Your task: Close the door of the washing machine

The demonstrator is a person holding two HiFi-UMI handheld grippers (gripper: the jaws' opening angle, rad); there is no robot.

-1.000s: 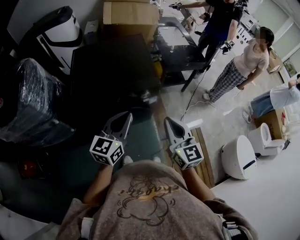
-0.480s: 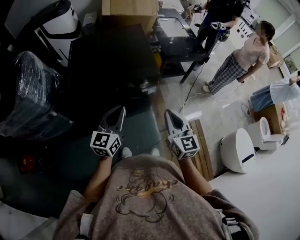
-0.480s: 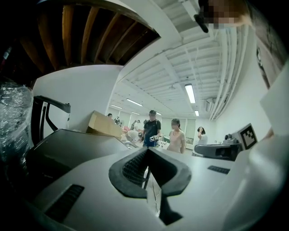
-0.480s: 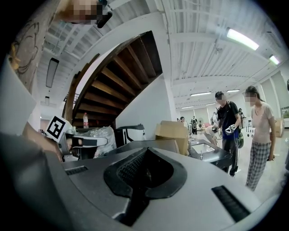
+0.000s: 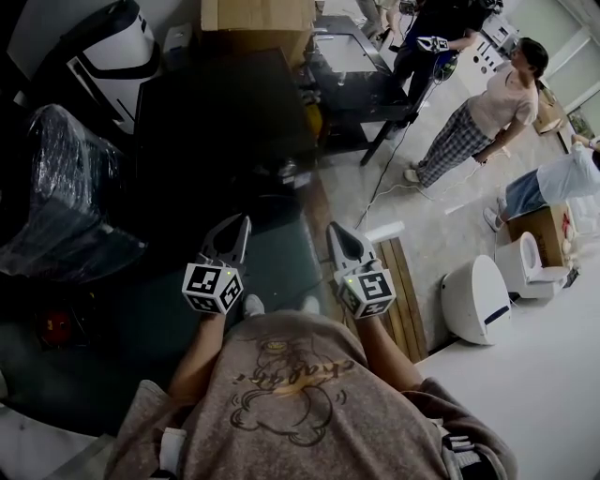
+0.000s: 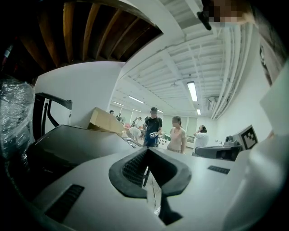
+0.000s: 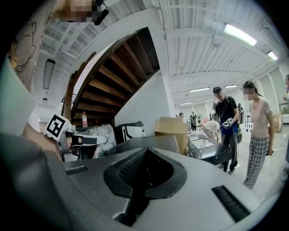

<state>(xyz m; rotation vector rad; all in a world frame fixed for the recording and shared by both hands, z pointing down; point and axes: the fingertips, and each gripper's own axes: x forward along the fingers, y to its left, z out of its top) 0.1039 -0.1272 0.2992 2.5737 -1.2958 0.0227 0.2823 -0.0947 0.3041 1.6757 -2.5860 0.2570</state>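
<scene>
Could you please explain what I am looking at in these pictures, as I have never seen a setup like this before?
There is no robot here: a person in a brown top holds a two-fingered gripper in each hand. The head view comes from a camera on the person's head, looking down, so you see the left gripper and the right gripper, each carrying a cube with square markers. The other two pictures come from cameras riding on each gripper, looking along its fingers. Both pairs of fingers are closed and hold nothing. Ahead stands a dark boxy appliance, too dark to make out a door, with a cardboard box behind it and a plastic-wrapped bundle to its left. Other people stand off to the right.
</scene>
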